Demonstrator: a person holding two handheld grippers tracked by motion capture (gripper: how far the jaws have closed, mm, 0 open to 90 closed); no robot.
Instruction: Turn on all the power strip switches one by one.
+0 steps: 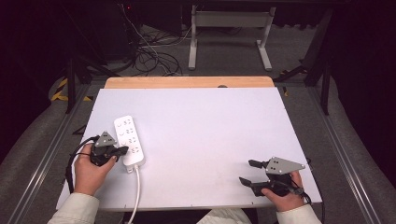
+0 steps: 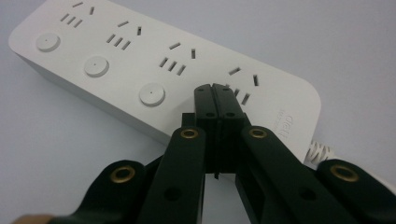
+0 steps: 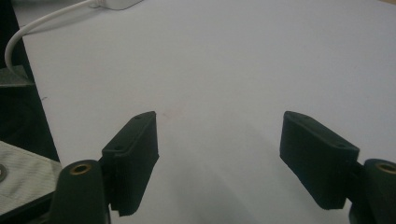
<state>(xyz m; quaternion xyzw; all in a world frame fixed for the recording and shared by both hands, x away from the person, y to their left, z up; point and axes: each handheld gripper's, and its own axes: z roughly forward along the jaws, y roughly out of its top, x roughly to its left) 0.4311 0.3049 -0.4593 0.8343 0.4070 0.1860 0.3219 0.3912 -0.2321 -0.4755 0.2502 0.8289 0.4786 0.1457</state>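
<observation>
A white table [image 1: 201, 135] sits mid-frame, with dark floor and cables [image 1: 149, 51] at the upper left. My left gripper [image 1: 122, 151] is pressed together over the power strip [image 1: 129, 140], holding nothing. My right gripper [image 1: 247, 172] gapes wide and empty at the lower right.

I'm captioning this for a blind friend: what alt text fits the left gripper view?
The left gripper, jaws shut together, has its tips over the cord end of a white power strip with round buttons, lying on a pale table.

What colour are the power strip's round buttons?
White, like the power strip itself; the left gripper view shows it best.
</observation>
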